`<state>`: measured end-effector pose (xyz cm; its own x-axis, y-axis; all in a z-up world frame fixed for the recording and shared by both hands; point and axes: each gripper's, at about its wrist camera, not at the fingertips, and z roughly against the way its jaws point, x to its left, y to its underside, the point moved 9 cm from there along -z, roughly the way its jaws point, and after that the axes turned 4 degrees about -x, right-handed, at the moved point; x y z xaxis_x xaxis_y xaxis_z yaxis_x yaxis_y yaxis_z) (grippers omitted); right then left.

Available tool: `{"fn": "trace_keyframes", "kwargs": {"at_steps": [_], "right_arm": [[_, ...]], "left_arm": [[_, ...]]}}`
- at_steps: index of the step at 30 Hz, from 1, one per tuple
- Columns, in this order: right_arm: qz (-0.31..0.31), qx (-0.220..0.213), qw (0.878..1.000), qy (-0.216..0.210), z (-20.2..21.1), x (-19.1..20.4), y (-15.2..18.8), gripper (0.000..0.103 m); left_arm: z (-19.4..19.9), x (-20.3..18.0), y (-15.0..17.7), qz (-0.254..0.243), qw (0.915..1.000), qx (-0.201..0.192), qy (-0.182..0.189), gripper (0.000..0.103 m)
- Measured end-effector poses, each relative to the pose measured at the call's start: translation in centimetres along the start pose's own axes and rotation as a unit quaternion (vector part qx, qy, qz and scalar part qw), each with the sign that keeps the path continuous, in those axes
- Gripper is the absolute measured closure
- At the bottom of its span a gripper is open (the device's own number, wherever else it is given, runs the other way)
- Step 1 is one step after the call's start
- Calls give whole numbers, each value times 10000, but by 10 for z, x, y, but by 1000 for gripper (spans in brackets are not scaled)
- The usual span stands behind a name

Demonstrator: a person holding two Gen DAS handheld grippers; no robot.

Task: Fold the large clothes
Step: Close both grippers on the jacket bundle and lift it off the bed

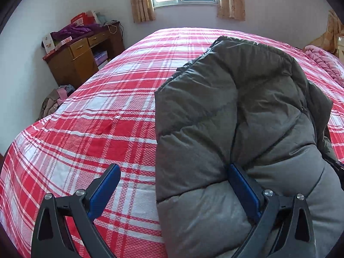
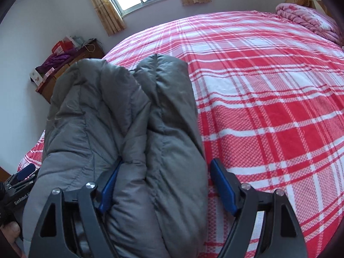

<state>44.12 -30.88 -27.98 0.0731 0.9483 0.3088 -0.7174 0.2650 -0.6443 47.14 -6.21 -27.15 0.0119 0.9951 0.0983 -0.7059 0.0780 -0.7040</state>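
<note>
Here, both grippers, left (image 1: 174, 190) and right (image 2: 165, 185), straddle the folded coat (image 1: 236, 118) with jaws released; pressing evenly should flatten it.

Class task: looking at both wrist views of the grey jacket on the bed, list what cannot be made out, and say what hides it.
- Left wrist view: the jacket's right side, behind its own bulk.
- Right wrist view: the desk, mostly behind the jacket.
- Right wrist view: left gripper, cut off by the jacket and the edge.
- Both views: the jacket's near end, under the grippers.

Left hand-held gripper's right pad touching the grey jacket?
Touching. The left wrist view shows the left hand-held gripper open, its right pad dug into the grey jacket, fabric bulging around it.
</note>
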Motion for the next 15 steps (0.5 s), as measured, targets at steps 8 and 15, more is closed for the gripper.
{"fn": "trace_keyframes", "kwargs": {"at_steps": [8, 15], "right_arm": [[163, -52, 9998, 110, -1, 7, 5, 25], [205, -30, 9996, -203, 0, 17, 10, 46]], "left_arm": [[-11, -9, 5, 54, 9999, 55, 120, 4], [-8, -32, 2, -318, 9990, 4, 302, 33]]}}
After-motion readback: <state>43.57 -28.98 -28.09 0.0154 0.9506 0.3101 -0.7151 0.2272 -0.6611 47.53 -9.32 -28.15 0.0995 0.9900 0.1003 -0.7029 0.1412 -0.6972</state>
